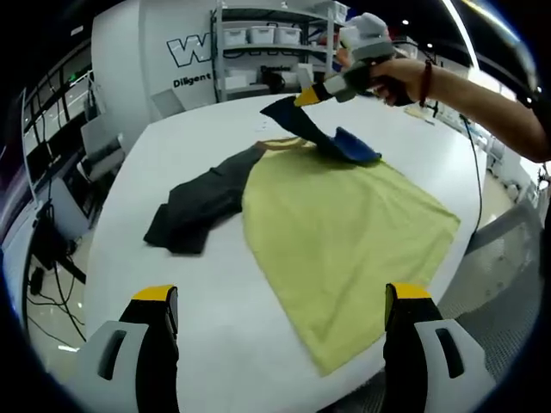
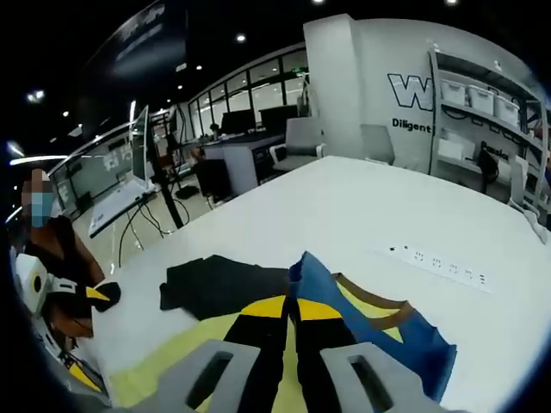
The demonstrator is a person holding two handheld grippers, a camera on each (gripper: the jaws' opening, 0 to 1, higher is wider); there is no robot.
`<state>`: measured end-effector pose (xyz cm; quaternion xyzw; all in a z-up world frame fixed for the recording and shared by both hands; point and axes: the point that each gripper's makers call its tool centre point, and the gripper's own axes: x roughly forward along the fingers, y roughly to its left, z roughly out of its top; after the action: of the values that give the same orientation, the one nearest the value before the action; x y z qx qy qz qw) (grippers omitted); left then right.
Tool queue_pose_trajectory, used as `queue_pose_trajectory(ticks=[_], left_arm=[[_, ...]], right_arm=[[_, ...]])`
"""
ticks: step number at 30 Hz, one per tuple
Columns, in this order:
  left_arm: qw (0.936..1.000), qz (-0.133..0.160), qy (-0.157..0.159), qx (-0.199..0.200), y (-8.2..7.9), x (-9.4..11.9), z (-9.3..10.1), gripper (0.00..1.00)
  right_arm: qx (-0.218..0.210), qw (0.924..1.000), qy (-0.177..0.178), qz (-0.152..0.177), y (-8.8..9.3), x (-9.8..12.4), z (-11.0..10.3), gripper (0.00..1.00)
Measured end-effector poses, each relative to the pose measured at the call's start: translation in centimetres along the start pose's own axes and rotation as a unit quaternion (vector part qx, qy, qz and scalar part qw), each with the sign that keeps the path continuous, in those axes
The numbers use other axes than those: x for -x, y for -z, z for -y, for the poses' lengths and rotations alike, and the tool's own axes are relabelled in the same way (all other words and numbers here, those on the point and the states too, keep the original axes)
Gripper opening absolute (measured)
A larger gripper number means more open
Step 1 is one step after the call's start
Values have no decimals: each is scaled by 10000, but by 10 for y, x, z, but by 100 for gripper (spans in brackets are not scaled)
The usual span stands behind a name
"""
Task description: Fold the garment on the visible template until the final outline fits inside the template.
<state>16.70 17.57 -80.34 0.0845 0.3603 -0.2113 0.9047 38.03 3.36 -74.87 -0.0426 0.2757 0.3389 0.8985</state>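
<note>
The right gripper [image 2: 291, 311] had its jaws together, clamped on a blue part of the garment [image 1: 331, 228] — in the left gripper view it showed at the far side of the table [image 1: 207, 335], a hand [image 1: 398, 79] carrying it, with dark blue cloth hanging from its tips down to the shirt's collar end. The left gripper [image 1: 280, 301] had its jaws wide apart, holding nothing, hovering above the near edge of the table.

Risks, as I judged them: the right grip looked like a thin pinch of fabric, so a quick pull could slip it out and drop the fold short. A lift w/o the left side pinned could drag the whole garment across the table, and the dark sleeve [image 1: 194, 206] trailing off to one side could bunch under the body. The near hem sat close to the table edge, so a tug that way might send it over. No template outline could be made out under the cloth, so fit couldn't be checked yet.

Position — the yellow-green body lay flat between the two grippers, its near hem just ahead of the left jaws, apart from them; its collar end was directly under the right gripper.
</note>
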Motion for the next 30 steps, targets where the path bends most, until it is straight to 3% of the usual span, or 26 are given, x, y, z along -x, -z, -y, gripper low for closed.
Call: queue_pose_trajectory(ticks=[15,24,30], left_arm=[[9999,-24,-99,13,4,4,-7,99],[9999,-10,-159,48,6,7,-10,99],[9998,-7,-196,66,7,9,-12,99]], right_arm=[[318,9974,-534,-368,32,-28,-56,0],[863,9919,-667,-652,55,-36,-70,0],[979,9890,-764,-805,73,-41,-79,0]])
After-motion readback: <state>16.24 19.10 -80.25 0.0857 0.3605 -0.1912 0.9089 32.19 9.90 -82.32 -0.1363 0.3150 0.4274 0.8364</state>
